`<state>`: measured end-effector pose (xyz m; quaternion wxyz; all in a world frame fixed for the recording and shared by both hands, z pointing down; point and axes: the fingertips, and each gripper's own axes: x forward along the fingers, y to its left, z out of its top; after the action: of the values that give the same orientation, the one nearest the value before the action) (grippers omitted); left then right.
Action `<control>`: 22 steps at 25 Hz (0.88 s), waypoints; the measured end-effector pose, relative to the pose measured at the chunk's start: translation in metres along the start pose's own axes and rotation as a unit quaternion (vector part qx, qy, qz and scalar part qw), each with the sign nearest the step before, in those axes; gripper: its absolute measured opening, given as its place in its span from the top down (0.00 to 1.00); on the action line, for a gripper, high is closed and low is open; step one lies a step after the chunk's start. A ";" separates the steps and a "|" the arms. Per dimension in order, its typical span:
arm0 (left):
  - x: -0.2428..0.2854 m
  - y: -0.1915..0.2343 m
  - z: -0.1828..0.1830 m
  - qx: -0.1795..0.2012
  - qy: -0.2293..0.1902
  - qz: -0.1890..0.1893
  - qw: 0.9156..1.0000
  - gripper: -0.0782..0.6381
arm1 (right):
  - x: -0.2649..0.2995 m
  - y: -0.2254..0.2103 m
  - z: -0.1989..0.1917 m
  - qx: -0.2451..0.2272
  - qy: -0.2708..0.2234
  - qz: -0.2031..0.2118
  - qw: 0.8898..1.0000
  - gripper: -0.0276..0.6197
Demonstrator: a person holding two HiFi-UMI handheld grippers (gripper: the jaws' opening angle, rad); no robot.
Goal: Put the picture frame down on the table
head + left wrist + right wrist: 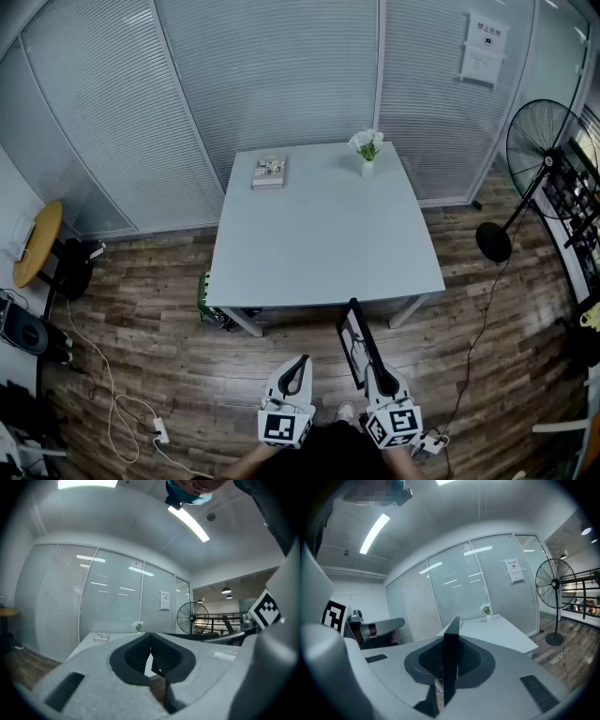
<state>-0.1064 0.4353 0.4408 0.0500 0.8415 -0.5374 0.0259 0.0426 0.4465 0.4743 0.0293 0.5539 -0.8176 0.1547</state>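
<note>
Picture frame (354, 339) not yet down
Your right gripper (373, 368) clamps its edge, carrying it toward the table (319, 234) at twelve o'clock; left gripper (298, 367) looks closed, empty.

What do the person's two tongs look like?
The two are alike. The left tongs and right tongs have pale grey moulded bodies that taper to two jaws lined with black ribbed pads. Each carries a white cube with black square markers.
</note>
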 end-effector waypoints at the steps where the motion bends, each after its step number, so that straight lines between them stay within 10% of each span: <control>1: 0.000 -0.001 0.000 0.000 -0.001 -0.001 1.000 0.87 | 0.000 -0.001 0.000 0.000 0.000 0.000 1.000 0.89; 22: 0.003 -0.017 0.002 0.009 -0.017 0.005 1.000 0.87 | -0.013 -0.019 0.007 0.003 -0.008 -0.006 1.000 0.89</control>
<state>-0.0894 0.4399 0.4377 0.0328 0.8395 -0.5421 0.0170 0.0661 0.4498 0.4695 0.0218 0.5597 -0.8142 0.1530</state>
